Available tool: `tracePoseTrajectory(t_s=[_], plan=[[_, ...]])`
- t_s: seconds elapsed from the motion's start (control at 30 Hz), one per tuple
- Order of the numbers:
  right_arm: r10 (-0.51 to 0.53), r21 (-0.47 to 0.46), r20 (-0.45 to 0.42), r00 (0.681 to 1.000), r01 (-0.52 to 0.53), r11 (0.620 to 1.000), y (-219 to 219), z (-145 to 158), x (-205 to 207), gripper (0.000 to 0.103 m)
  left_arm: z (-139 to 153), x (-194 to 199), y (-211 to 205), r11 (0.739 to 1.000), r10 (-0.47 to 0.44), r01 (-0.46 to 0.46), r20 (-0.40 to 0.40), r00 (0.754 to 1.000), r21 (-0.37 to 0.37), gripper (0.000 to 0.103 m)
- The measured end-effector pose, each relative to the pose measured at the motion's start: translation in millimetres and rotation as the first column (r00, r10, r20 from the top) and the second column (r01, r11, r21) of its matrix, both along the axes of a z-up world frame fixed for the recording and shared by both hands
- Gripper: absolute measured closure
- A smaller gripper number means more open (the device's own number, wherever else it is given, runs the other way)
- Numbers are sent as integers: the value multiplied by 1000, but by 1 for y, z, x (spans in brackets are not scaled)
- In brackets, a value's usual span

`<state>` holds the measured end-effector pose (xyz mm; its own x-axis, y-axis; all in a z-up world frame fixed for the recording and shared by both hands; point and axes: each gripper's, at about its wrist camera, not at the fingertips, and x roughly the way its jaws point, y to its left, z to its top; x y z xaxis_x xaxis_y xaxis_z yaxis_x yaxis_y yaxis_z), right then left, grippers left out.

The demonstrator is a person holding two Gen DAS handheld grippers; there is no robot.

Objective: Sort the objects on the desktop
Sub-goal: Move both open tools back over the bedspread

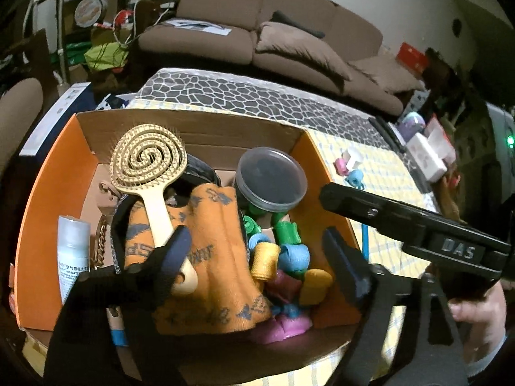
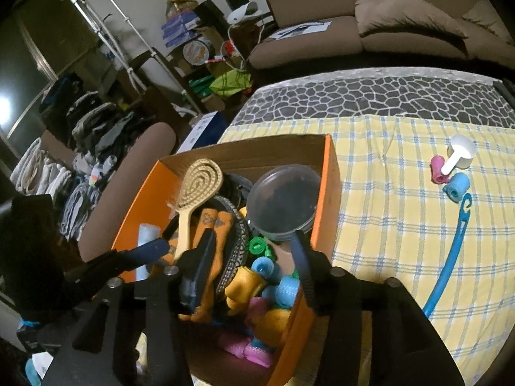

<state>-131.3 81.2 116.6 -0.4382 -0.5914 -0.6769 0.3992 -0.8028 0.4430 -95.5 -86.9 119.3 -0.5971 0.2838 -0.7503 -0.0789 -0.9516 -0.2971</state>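
An orange cardboard box holds a beige spiral hairbrush, an orange patterned sock, a dark lidded tub and several coloured hair rollers. My left gripper hangs open over the sock, its left finger beside the brush handle. My right gripper is open above the rollers with nothing pressed between its pads. One of its black fingers reaches over the box's right wall in the left wrist view.
A pink roller, a white scoop, a blue roller and a long blue curved band lie on the yellow checked cloth. A white bottle lies in the box's left side. A brown sofa stands behind the table.
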Motion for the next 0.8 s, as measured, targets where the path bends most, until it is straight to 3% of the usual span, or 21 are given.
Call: tracePoseTrajectory(t_s=[0.03,0.1,0.3,0.8], plan=[[-6,-2,-5,1000,6,1000,2,2,0,38,0,-1,-1,1000,4,-4,-2,1000,5,4],[-22,6,-18,1000,22,1000,6,4,-1,18,1,-1,0,1000,6,-6,-4,1000,12,0],[-78,71,-66,995,82,994,23,9,-5,3,3,-4,8,1000,9,-9,-12,1000,8,0],[-197,113,-66,978,203,973,90,0,-14,1,6,-16,50,1000,-29,29,-28,999,-1,0]])
